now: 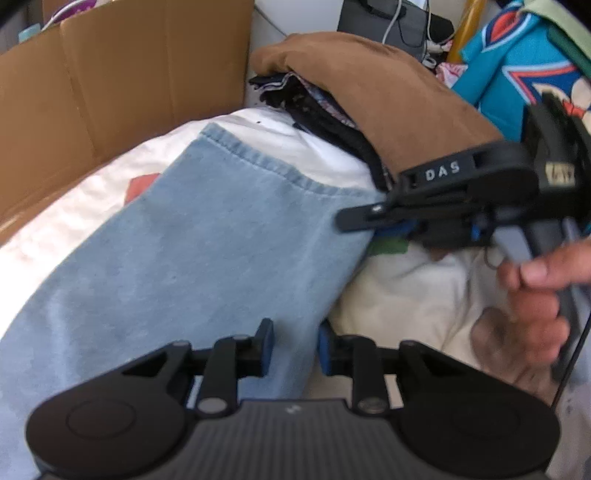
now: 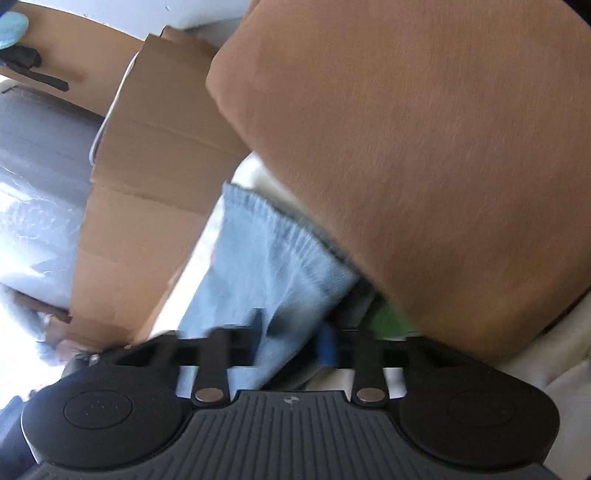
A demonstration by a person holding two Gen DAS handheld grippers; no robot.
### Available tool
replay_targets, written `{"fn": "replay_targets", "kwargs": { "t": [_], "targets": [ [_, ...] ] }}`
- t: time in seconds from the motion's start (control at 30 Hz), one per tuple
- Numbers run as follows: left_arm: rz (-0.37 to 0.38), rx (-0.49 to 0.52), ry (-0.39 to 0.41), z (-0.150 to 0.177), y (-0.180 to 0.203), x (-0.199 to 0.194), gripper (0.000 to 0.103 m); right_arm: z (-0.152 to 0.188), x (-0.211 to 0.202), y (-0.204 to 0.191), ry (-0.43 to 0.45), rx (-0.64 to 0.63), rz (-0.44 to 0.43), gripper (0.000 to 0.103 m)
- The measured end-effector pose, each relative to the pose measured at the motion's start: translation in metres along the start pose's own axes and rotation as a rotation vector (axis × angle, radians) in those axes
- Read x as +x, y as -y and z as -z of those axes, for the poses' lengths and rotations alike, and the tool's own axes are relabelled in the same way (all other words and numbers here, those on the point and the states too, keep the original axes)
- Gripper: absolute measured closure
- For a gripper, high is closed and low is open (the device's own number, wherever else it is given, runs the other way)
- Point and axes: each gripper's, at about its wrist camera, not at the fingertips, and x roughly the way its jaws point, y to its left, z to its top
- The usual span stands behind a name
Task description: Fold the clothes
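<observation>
Seen from the left wrist, the left gripper (image 1: 295,347) sits low over a light blue garment (image 1: 192,258), its fingers parted with a fold of that cloth lying in the gap; whether the pads press the fabric cannot be told. Ahead and left of it stands a cardboard box (image 1: 110,81), its wall close against the white bedding (image 1: 325,162) under the garment. Ahead and right, a brown garment (image 1: 388,88) lies atop a stack of dark folded clothes (image 1: 325,118), crowding the blue garment's hemmed far edge. Further right, the right gripper (image 1: 354,219) reaches in sideways, its fingers closed together on the blue garment's right corner, held by a hand (image 1: 539,295). Beyond it lies a teal printed cloth (image 1: 517,70); behind the stack, a dark case with white cables (image 1: 391,22). Below the right gripper, cream bedding (image 1: 406,295).

Seen from the right wrist, blurred, the right gripper (image 2: 293,345) has the blue garment (image 2: 266,258) running between its fingers, the cloth filling the gap. Directly ahead and to its right, the brown garment (image 2: 424,166) looms large and blocks most of the view, overlapping the blue hem. A patch of green (image 2: 391,317) shows just beneath the brown edge. Left of the gripper rises the cardboard box (image 2: 147,184); further left, grey and clear plastic wrapping (image 2: 37,206).
</observation>
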Motion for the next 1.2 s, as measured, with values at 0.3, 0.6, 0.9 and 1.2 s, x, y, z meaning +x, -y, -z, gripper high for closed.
{"fn": "replay_targets", "kwargs": {
  "t": [0.3, 0.6, 0.9, 1.2],
  "targets": [
    [-0.085, 0.029, -0.041, 0.030, 0.000, -0.018, 0.068, -0.003, -0.010, 0.003, 0.028, -0.046, 0.029, 0.099],
    [-0.122, -0.024, -0.054, 0.055, -0.005, -0.036, 0.080, -0.003, -0.018, 0.006, 0.039, -0.081, 0.055, 0.099],
    [-0.060, -0.102, -0.004, 0.040, -0.019, -0.056, 0.096, 0.007, -0.009, 0.002, -0.024, -0.043, -0.033, 0.045],
    [-0.050, -0.136, 0.016, 0.035, -0.031, -0.058, 0.096, 0.020, 0.037, -0.050, -0.132, -0.098, -0.090, 0.041]
  ]
}}
